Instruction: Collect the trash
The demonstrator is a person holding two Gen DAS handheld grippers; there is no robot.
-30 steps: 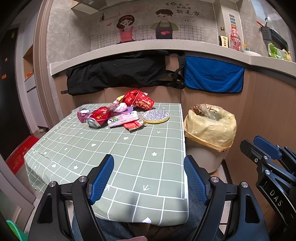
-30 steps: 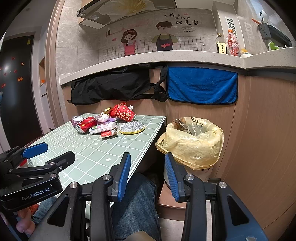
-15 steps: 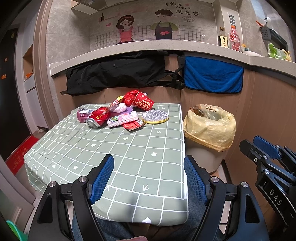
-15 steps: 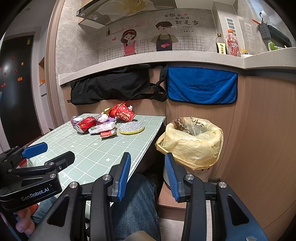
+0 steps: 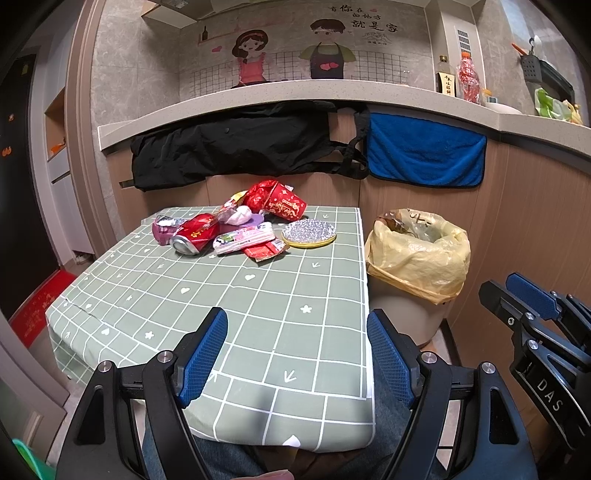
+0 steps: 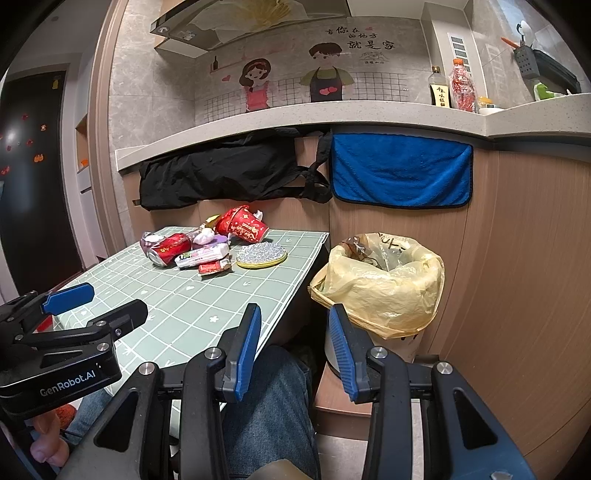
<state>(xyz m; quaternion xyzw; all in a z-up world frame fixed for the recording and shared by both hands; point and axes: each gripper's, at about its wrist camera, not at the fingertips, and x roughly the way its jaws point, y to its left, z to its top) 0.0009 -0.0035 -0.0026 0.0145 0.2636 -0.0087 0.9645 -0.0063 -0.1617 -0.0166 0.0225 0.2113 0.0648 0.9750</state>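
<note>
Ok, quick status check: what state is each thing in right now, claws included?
Left claw: open, empty.
Right claw: open, empty.
Red can: dented, on its side.
Red paper cup: crushed, on its side.
Bin bag: mouth open, rim folded over the bin.
Blue towel: hanging under the counter.

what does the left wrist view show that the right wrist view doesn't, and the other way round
Only the left wrist view shows the table's near edge and the red mat on the floor. Only the right wrist view shows the range hood and the dark door with small stickers. Both show the trash pile, the yellow-lined bin, the blue towel, and both open, empty grippers: left, right.
</note>
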